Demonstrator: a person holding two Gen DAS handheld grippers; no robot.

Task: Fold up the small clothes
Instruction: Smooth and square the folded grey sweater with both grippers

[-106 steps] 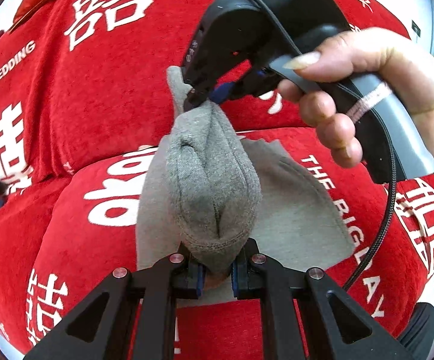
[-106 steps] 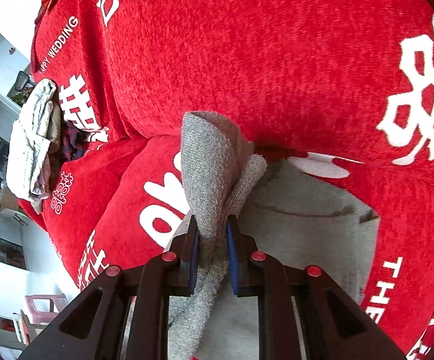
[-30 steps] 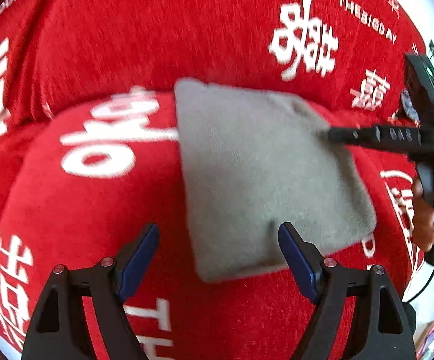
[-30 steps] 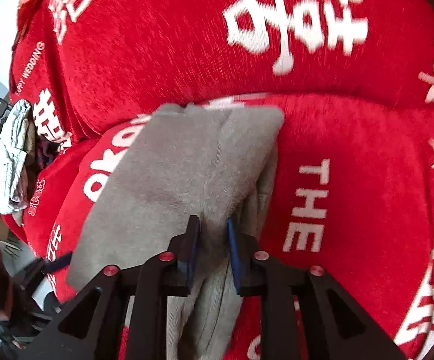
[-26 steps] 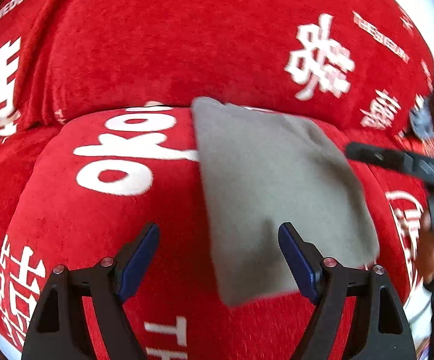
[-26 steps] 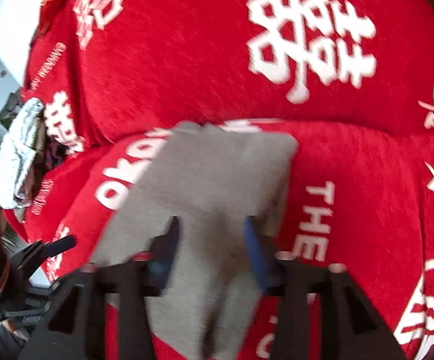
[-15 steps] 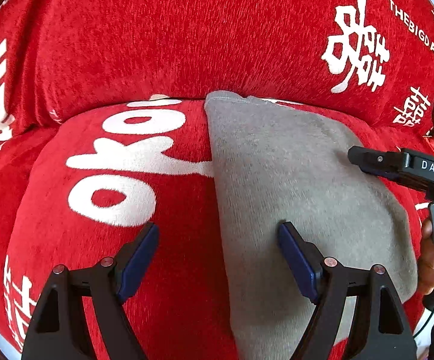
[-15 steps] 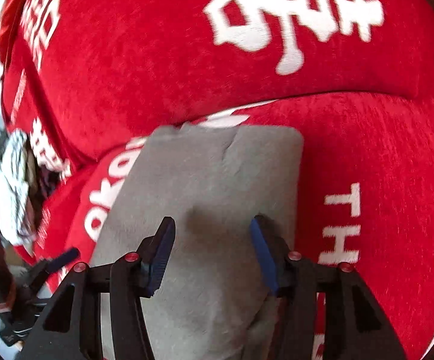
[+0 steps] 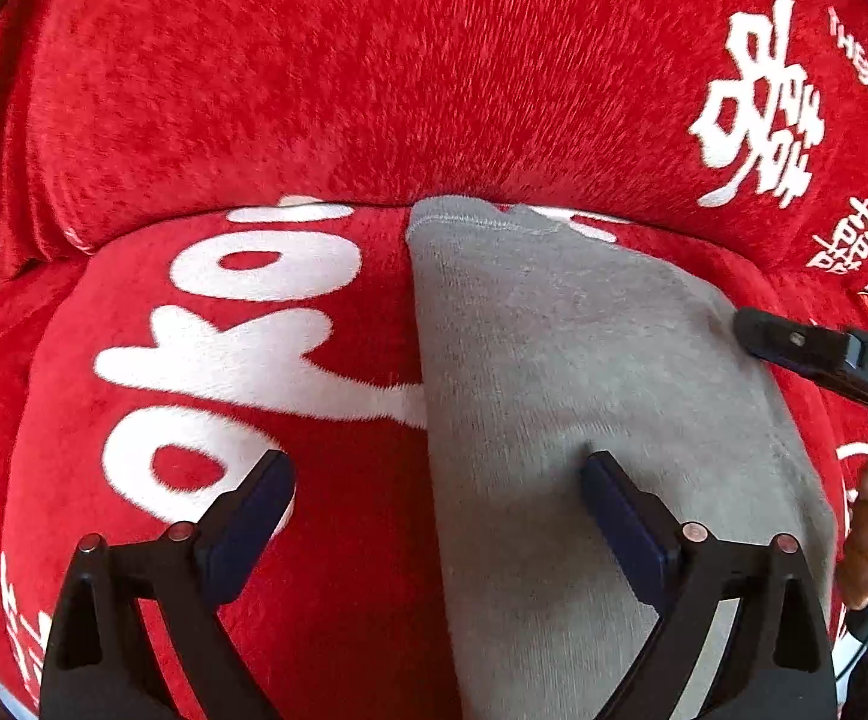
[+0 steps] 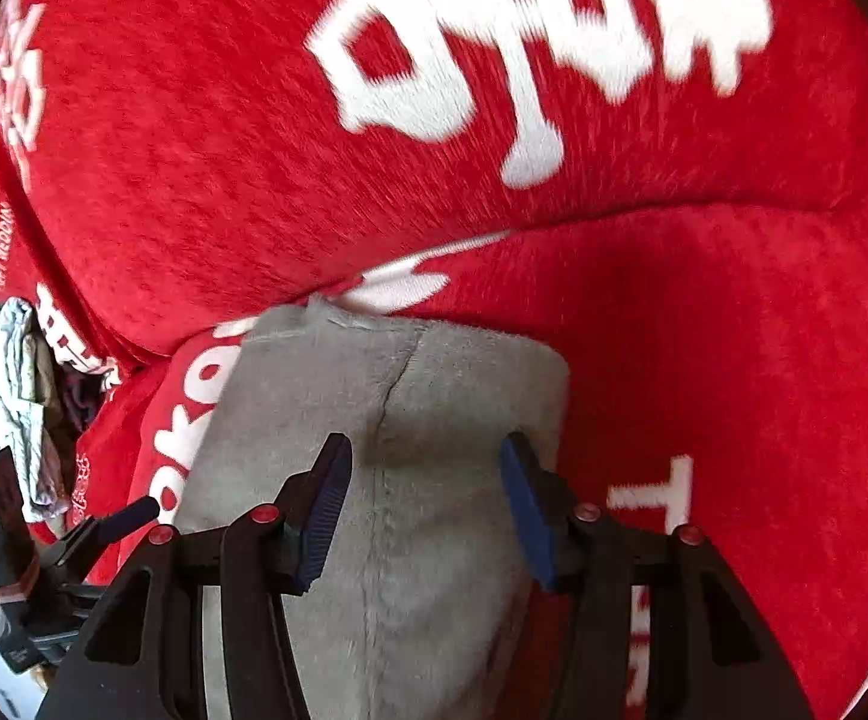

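Hovering with both tongs spread over a folded grey garment [image 9: 583,372] lying flat on a red sofa seat cushion [image 9: 134,360].

Left wrist view: the left gripper [image 9: 436,486] is standing wide, its jaws having just been opening; its left finger is hanging over white lettering on the cushion, its right finger over the cloth, with the garment's left edge between them and no pad pressing on it. The right gripper's tip is reaching in over the far right edge of the cloth, a hand [image 9: 865,540] behind it. Right wrist view: the right gripper [image 10: 425,504] is spread above the near part of the garment, gripping nothing. A crumpled pale cloth [image 10: 17,408] is lying far left.
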